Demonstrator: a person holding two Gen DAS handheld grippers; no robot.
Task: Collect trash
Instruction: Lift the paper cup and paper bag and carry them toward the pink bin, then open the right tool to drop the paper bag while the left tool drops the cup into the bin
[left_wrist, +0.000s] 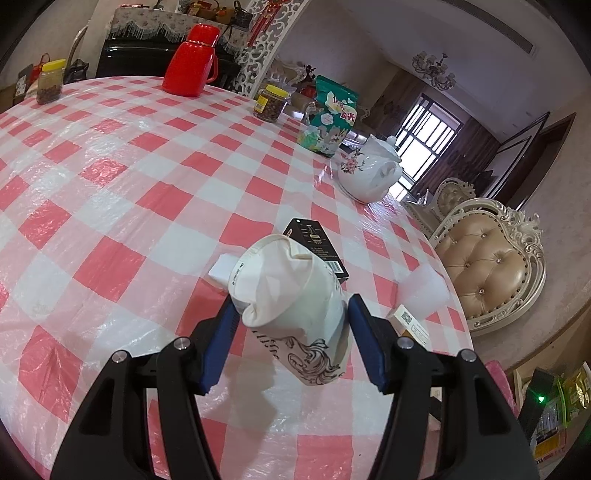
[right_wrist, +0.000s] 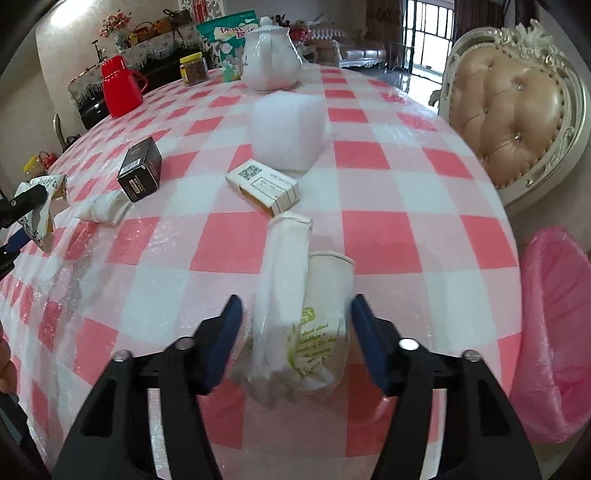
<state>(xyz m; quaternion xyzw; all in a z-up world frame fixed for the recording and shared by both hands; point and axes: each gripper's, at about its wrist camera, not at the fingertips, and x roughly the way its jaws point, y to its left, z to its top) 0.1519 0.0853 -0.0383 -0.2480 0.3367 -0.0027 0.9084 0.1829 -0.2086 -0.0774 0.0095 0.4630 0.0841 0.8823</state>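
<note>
Jaws on your left gripper (left_wrist: 291, 314) clamp a crumpled paper cup (left_wrist: 291, 295), tilted down above the checked table (left_wrist: 110, 184). Your right gripper (right_wrist: 295, 314) pitches steeply down, jaws straddling a cup with tissue (right_wrist: 310, 317), contact unclear, pink-lined bin (right_wrist: 557, 325) at right.

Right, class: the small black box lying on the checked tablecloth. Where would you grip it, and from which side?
Grip the black box mid-length across its two long side faces, coming down from above. It lies flat; those faces are parallel and look free, while crumpled white paper crowds its near end.
</note>
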